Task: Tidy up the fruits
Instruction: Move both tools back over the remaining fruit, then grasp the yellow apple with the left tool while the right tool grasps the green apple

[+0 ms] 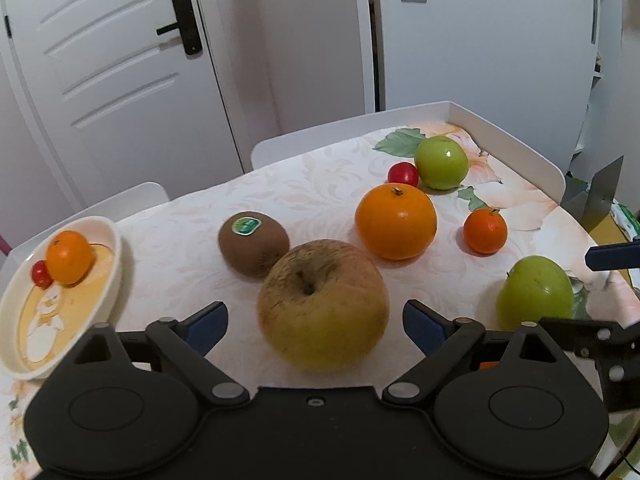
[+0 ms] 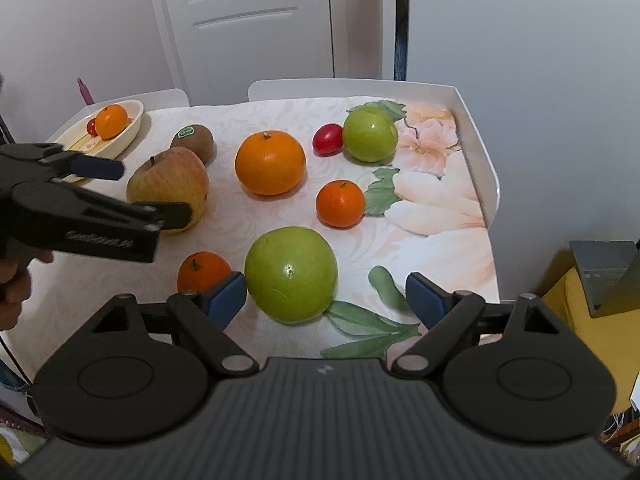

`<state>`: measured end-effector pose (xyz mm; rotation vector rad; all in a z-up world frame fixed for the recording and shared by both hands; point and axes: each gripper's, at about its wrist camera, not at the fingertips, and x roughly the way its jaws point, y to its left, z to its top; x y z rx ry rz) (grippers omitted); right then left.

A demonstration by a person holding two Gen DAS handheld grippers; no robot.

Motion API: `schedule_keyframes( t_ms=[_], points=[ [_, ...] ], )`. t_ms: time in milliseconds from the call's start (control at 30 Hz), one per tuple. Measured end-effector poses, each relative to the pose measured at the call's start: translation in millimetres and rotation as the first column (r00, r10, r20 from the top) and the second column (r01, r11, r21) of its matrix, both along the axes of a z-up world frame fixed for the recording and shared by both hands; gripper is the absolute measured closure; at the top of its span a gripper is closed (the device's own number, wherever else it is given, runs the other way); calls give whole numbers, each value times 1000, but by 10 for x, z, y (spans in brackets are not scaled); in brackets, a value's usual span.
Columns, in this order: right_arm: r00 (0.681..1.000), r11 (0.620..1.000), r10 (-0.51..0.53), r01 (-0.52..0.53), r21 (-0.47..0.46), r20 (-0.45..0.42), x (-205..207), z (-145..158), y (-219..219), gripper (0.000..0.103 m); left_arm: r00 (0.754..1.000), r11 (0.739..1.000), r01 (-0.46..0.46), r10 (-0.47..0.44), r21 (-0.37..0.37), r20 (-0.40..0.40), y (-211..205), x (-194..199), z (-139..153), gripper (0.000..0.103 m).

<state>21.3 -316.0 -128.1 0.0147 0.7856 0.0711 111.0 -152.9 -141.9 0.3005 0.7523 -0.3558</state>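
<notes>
Hovering over the desk [image 2: 436,236] right now, both grippers have their fingers spread wide and aren't clamping anything. Left gripper [image 1: 316,322] has the big yellowish apple [image 1: 323,304] sitting between its blue fingers [image 1: 208,326], no contact I can see. Right gripper [image 2: 326,300] frames the near green apple [image 2: 291,274], left finger just beside it. Kiwi [image 1: 253,241], large orange [image 1: 396,227], small mandarin [image 1: 485,231] and another green apple [image 1: 441,162] are scattered behind. Dish [image 1: 108,280] at the left already holds a mandarin and a cherry tomato.
</notes>
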Motion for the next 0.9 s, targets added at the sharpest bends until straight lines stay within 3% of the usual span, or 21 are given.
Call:
schedule_keyframes(
  t_ms=[233, 300, 900],
  points=[
    [999, 999, 41, -40, 31, -10, 55, -26, 9, 10, 1000, 1000, 6, -6, -1, -27, -70, 107, -85, 17],
    [999, 998, 48, -48, 36, -14, 62, -37, 21, 12, 1000, 1000, -2, 2, 2, -27, -74, 116, -93, 25],
    [997, 995, 68, -66, 73, -21, 103, -114, -15, 23, 1000, 1000, -15, 16, 16, -27, 68, -13, -62, 25]
  ],
)
